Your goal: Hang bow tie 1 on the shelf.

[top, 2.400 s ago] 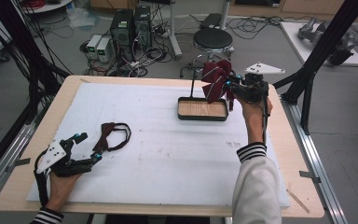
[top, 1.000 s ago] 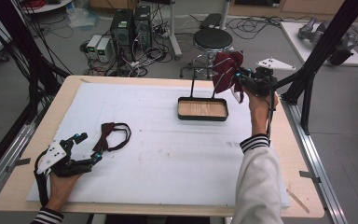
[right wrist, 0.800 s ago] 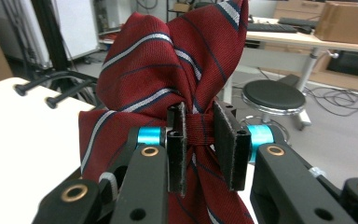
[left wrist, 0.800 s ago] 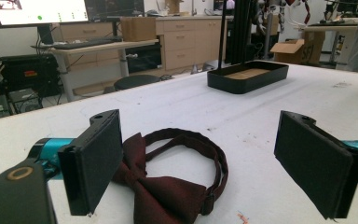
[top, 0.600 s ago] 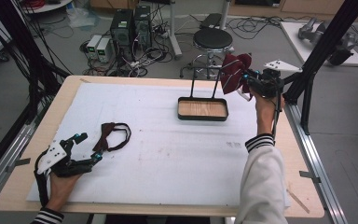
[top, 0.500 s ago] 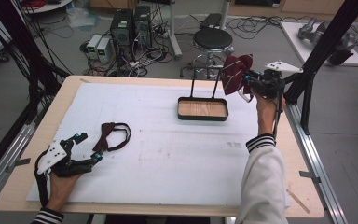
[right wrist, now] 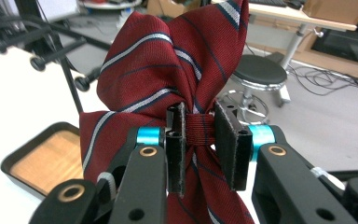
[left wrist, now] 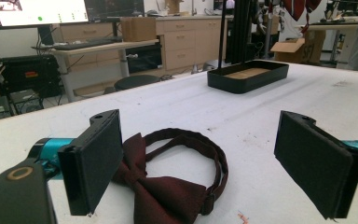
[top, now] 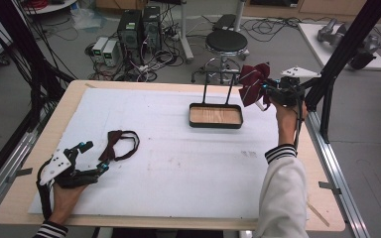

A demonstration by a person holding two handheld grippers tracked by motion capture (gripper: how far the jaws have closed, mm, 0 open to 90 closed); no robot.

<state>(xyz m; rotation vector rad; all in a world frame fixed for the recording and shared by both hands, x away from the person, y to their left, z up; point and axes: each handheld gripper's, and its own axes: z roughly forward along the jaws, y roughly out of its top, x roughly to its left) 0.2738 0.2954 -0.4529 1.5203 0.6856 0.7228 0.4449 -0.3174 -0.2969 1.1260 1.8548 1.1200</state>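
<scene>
The right hand-held gripper [right wrist: 199,140] is clamped on the central knot of a striped bow tie [right wrist: 168,70], dark red with thin white and navy stripes; its pads press the knot from both sides, and the tie's wings fan out above and below the jaws, so its long axis runs up and down in the right gripper view. In the high view this hand-held gripper [top: 267,94] is held in the air past the far right edge of the table [top: 79,94], just right of the black tray [top: 215,124], with the tie [top: 253,82] spreading toward the tray's upright wire posts. The tray has a wooden floor and stands on the white sheet that covers the table, its long side running left to right. The left hand-held gripper [left wrist: 205,154] rests low at the near left of the table with its jaws wide apart, gripping nothing; in the high view it [top: 94,156] points toward a plain dark red bow tie [left wrist: 168,186] that lies flat on the sheet between and just ahead of the pads, its strap curled in a loop beyond the bow. In the high view that tie [top: 121,144] lies with its bow toward the jaws and the loop away to the right. No brand, label or writing can be read on the ties, the tray or either hand-held gripper.
</scene>
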